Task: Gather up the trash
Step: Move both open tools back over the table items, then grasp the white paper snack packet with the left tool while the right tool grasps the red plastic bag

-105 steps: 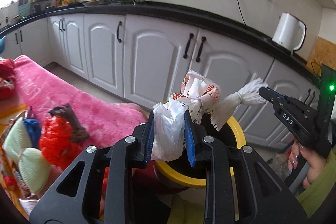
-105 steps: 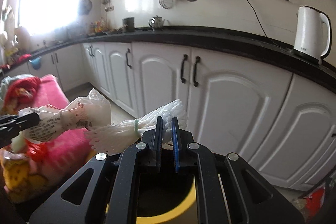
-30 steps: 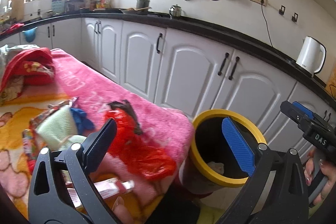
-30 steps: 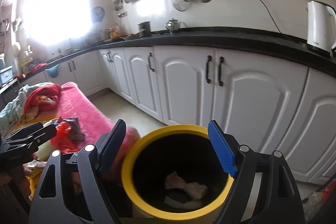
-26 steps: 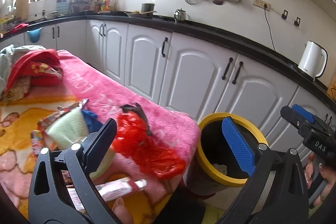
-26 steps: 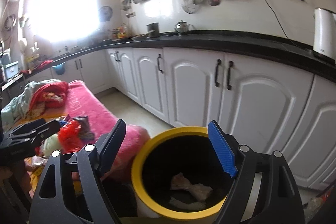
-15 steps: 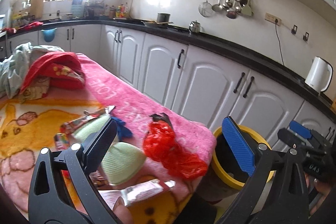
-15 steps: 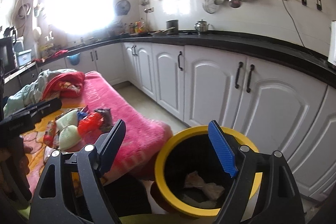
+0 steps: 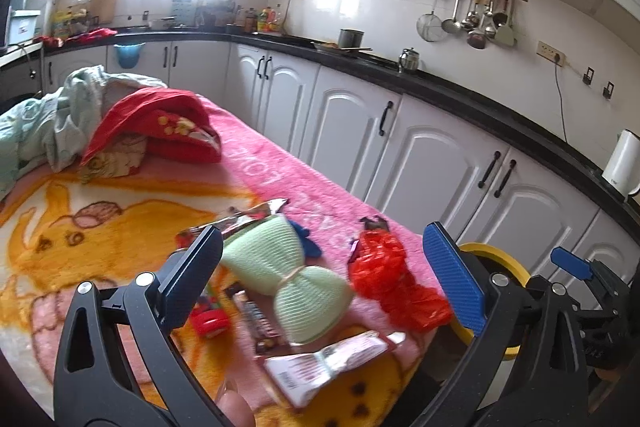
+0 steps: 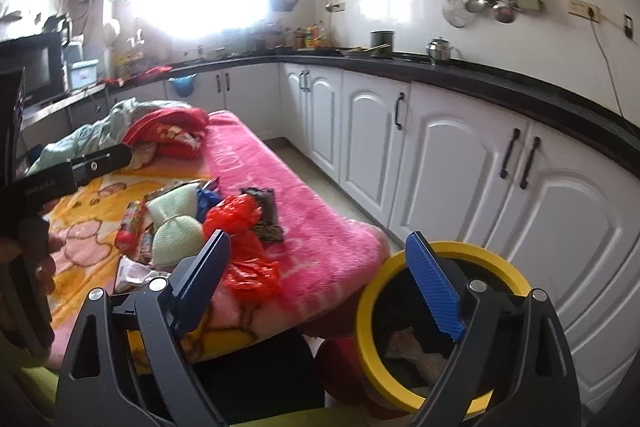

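Observation:
Trash lies on the blanket-covered table [image 9: 100, 211]: a pale green foam net [image 9: 296, 283] [image 10: 176, 227], a red plastic bag [image 9: 392, 287] [image 10: 236, 219], a white-and-pink wrapper [image 9: 328, 363] and a dark wrapper [image 9: 260, 319]. My left gripper [image 9: 320, 255] hangs open above the green net, holding nothing. The yellow-rimmed bin [image 10: 452, 255] [image 9: 504, 263] stands off the table's near corner, with crumpled trash [image 10: 412, 351] inside. My right gripper [image 10: 316, 247] is beside the bin's rim; its jaws are opening, with nothing between them. It also shows as the right gripper [image 9: 572, 267] at the left wrist view's edge.
A heap of red and pale green clothes [image 9: 152, 123] sits at the table's far end. White cabinets [image 9: 432, 163] under a black counter run along the right, with a white kettle [image 9: 624, 163] on it. A floor strip [image 10: 304, 163] separates table and cabinets.
Both grippers earlier held trash over the bin and now stand open. Both views have swung left from the bin toward the table, so the bin has slid right.

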A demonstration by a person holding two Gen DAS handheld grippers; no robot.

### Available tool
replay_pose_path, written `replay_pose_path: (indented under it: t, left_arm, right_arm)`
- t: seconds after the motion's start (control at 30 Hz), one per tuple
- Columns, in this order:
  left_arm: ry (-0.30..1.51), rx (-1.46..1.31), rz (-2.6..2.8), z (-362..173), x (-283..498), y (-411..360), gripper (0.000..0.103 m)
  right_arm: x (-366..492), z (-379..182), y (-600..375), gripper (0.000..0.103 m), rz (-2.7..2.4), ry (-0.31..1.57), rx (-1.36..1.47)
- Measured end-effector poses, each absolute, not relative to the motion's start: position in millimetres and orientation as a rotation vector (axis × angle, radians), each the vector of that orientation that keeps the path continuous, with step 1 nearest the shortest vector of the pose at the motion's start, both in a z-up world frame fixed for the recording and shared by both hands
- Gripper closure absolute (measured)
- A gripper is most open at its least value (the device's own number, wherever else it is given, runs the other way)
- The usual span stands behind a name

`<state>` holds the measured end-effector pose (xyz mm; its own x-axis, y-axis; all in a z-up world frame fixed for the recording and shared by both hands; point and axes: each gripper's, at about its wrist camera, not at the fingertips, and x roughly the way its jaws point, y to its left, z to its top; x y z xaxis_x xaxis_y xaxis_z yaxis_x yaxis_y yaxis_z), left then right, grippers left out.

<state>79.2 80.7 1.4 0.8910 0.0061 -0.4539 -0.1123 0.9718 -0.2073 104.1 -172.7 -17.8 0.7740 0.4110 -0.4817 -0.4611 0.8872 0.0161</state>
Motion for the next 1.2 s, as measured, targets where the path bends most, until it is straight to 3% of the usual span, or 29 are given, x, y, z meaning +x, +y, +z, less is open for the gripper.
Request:
replay_pose_path:
  t: [0.8,1.2]
  left_arm:
    - [0.724,-0.26,-0.037,-63.3,61.6,109.3,0.011]
    - [0.832,-0.151,-0.185,-88.4,80.3,88.1,0.011]
  right_arm:
    - [163.1,-73.6,-117.1,0.017,0.615,0.752,-0.116]
    - [196.9,-105.0,-121.5,0.051,0.725,0.945,0.056]
